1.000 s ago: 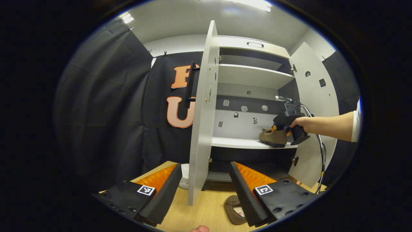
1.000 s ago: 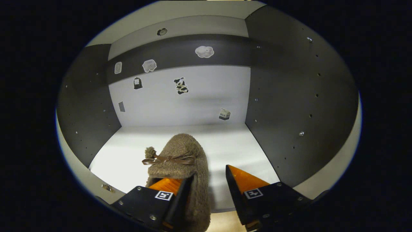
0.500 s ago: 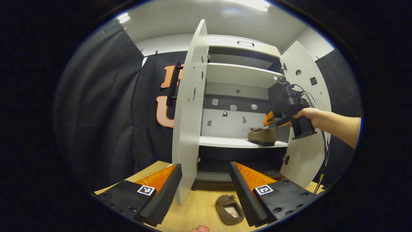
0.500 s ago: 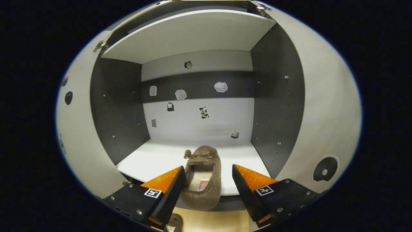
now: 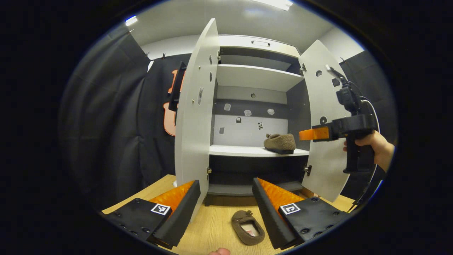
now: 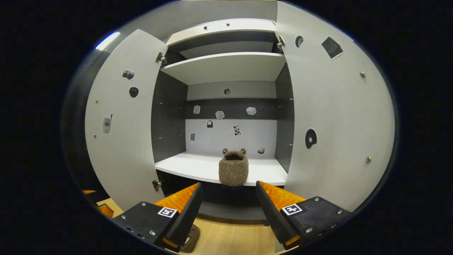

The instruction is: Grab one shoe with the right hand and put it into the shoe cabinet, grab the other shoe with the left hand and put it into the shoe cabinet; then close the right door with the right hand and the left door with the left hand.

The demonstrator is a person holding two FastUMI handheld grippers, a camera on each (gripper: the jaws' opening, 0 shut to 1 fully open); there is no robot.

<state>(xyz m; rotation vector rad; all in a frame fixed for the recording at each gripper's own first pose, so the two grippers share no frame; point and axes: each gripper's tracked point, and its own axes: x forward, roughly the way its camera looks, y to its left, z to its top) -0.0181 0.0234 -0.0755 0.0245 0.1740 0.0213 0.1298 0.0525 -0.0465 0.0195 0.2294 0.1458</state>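
In front of both grippers stands the shoe cabinet [image 5: 254,72], both doors wide open: left door [image 5: 194,117] swung out edge-on in the left gripper view, right door [image 5: 324,141] angled out on the other side. Same cabinet in the right gripper view [image 6: 226,67], with the middle shelf [image 6: 198,166] straight ahead.

First shoe [image 5: 279,142] sits on that shelf, toward its right end, heel facing out [image 6: 233,169]. Nothing touching it. So step one reads as done.

Second shoe [image 5: 247,226] lies on the wooden floor [image 5: 216,226] in front of the cabinet, opening up, just beside the left gripper's right finger. Not gripped.

Right gripper [image 5: 313,134] is held by a hand [image 5: 375,148] out in front of the right door, clear of the shelf. In its own view its fingers are spread apart [image 6: 228,205], empty.

Left gripper [image 5: 224,209] is also spread apart, empty, hovering above the floor near the second shoe.

Left to do, as I read it: left gripper grabs the floor shoe, puts it on the shelf, then right door shut, then left door shut. Roughly a quarter through.
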